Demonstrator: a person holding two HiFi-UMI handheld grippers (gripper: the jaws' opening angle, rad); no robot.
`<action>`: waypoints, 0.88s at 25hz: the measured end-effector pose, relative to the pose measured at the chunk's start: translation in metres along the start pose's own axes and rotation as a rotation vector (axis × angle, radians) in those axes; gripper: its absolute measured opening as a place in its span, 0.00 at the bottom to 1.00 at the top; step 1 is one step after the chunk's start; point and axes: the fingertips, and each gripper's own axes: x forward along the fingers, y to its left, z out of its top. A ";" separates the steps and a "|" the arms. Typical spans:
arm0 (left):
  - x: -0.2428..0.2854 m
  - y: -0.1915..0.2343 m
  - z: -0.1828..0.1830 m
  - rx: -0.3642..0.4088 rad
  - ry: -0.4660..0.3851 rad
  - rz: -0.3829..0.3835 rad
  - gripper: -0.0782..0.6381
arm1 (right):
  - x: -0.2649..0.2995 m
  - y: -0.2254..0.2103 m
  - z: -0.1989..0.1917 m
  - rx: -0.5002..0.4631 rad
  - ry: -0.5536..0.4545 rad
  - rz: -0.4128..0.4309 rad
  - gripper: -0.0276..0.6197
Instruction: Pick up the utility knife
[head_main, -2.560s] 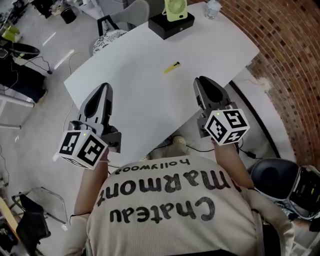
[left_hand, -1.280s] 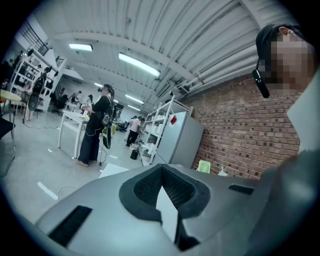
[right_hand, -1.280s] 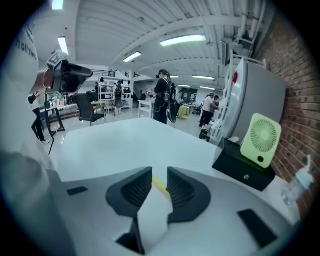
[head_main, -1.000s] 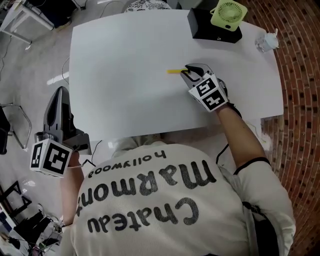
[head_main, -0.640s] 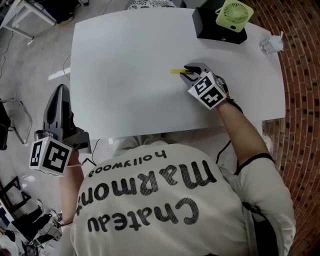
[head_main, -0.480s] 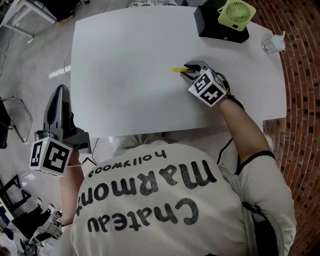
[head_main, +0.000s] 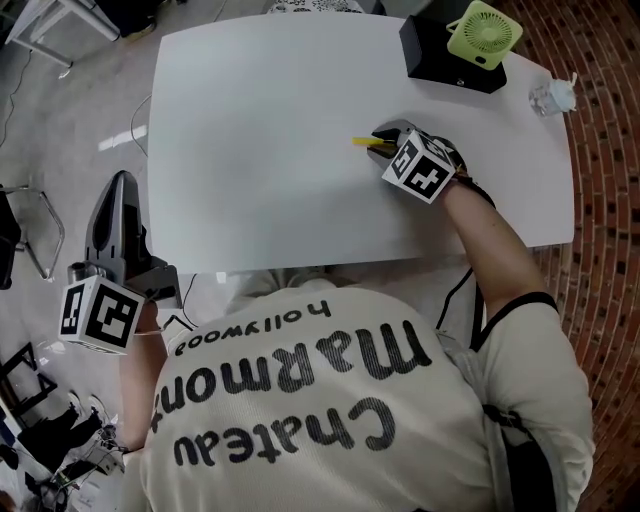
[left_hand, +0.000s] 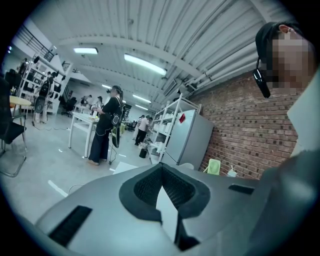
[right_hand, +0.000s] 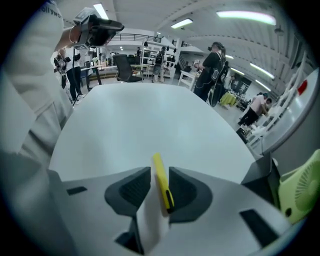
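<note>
Knife (head_main: 366, 143), yellow, lies on the white table (head_main: 250, 150), right of its middle, with the right gripper (head_main: 384, 141) over one end. The left gripper (head_main: 120, 190) hangs beside the table's left edge.

Left gripper view: jaws closed, empty.

Right gripper view: jaws have just been opening and stand apart with the knife between them, unclamped.

We see a white worktop (head_main: 260, 130) spreading ahead of the jaws of the right gripper (head_main: 382, 138). Beyond those jaws, at its far corner, a black box (head_main: 440, 62) carries a small green fan (head_main: 483, 33), with a clear plastic bottle (head_main: 553, 97) off to their right near the edge and a brick wall (head_main: 605, 180) past it. Ahead of the jaws of the left gripper (left_hand: 162, 172) we make out a person in dark clothes (left_hand: 102, 130) standing by a white table (left_hand: 80, 120), and a tall grey cabinet (left_hand: 192, 142).
</note>
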 end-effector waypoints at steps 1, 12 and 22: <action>-0.001 0.002 0.001 -0.001 -0.002 0.004 0.11 | 0.001 0.000 0.000 -0.005 0.005 0.006 0.23; -0.010 0.020 0.003 -0.011 -0.008 0.025 0.11 | 0.009 0.002 -0.006 -0.023 0.070 0.071 0.22; -0.019 0.025 0.002 -0.020 -0.010 0.031 0.11 | 0.009 0.011 -0.005 -0.045 0.105 0.119 0.13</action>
